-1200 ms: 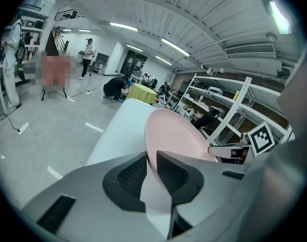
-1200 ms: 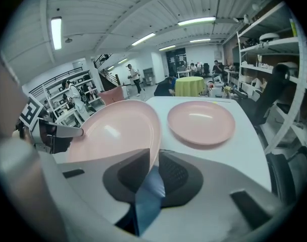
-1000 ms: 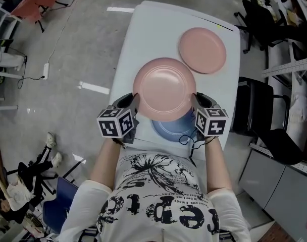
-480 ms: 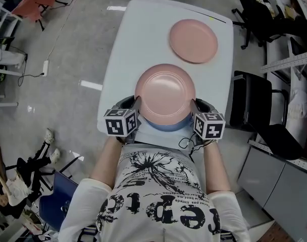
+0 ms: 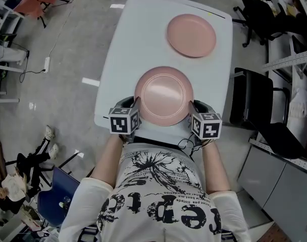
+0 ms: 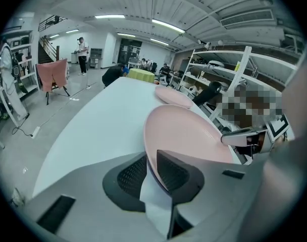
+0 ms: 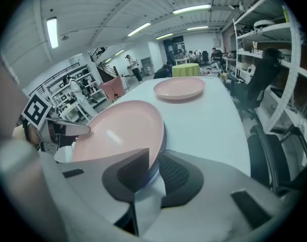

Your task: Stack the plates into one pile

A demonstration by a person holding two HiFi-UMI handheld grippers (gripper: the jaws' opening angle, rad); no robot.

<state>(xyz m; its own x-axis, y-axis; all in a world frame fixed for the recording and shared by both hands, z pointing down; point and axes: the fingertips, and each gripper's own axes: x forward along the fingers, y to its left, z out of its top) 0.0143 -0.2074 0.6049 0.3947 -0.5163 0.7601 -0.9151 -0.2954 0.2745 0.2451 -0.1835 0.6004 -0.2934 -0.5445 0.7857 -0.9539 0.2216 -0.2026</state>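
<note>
pink plate [image 5: 163,96] is pinched by its rim from both sides, sitting btwn the two sets of fingers, roughly level, right at the near edge of the white table [image 5: 138,39]. A bluish plate rim [image 7: 163,135] peeks out just under it on the right fingers' side (only a sliver, can't see more of it).

left gripper [image 5: 136,109]: jaws narrow, closed on the plate's left rim, one pad on top and one underneath afaict. right gripper [image 5: 193,109]: jaws have just been easing open a bit, but the plate's right rim is btwn them and looks to touch both pads, so I'd call it gripped.

Second pink plate [image 5: 191,28] lies flat on the table well beyond the right fingers, towards the far edge, apart from everything.

Outside the right fingers, off the table, there's a black chair [image 5: 254,102]. Behind both grippers is the person's printed shirt [image 5: 158,185].
</note>
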